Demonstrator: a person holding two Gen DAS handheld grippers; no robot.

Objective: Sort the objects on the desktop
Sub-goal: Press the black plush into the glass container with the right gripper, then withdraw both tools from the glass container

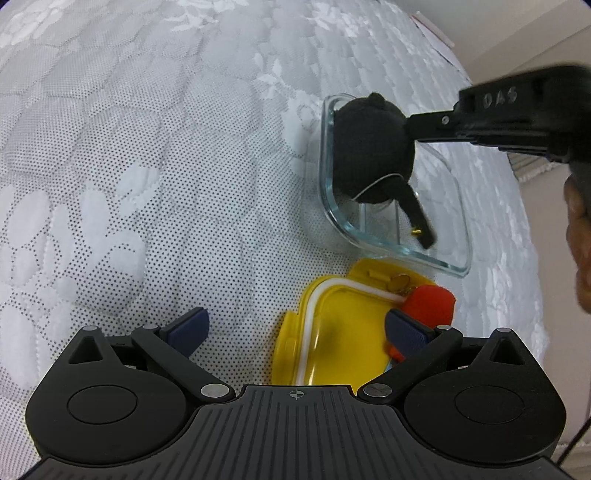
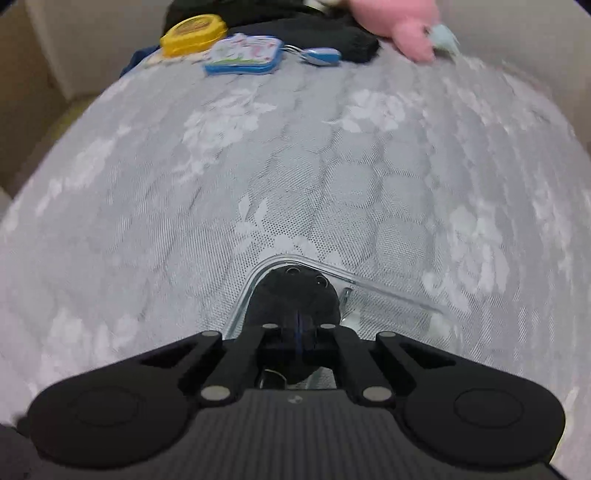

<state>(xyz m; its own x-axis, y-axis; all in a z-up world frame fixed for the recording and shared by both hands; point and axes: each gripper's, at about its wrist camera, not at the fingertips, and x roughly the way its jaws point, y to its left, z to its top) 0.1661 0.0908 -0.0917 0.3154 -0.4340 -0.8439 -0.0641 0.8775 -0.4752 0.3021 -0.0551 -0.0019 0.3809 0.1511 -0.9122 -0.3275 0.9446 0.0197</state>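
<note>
A clear glass container (image 1: pixel 448 254) lies on the white patterned bedspread (image 1: pixel 147 166). My right gripper (image 1: pixel 408 129) is shut on a black plush toy (image 1: pixel 369 151) and holds it over the container's far end; the toy (image 2: pixel 295 295) and container rim (image 2: pixel 388 290) also show in the right wrist view, in front of that gripper (image 2: pixel 298 332). My left gripper (image 1: pixel 295 326) is open above a yellow lid (image 1: pixel 332 332) that carries a red plush piece (image 1: pixel 430 304) and a gold keyring (image 1: pixel 400 283).
At the far edge in the right wrist view lie a round yellow box (image 2: pixel 194 33), a blue-edged printed pouch (image 2: pixel 245 53) with a blue clip (image 2: pixel 321 55), black cloth (image 2: pixel 332 37) and a pink plush toy (image 2: pixel 402 22). The bed edge runs at right (image 1: pixel 532 258).
</note>
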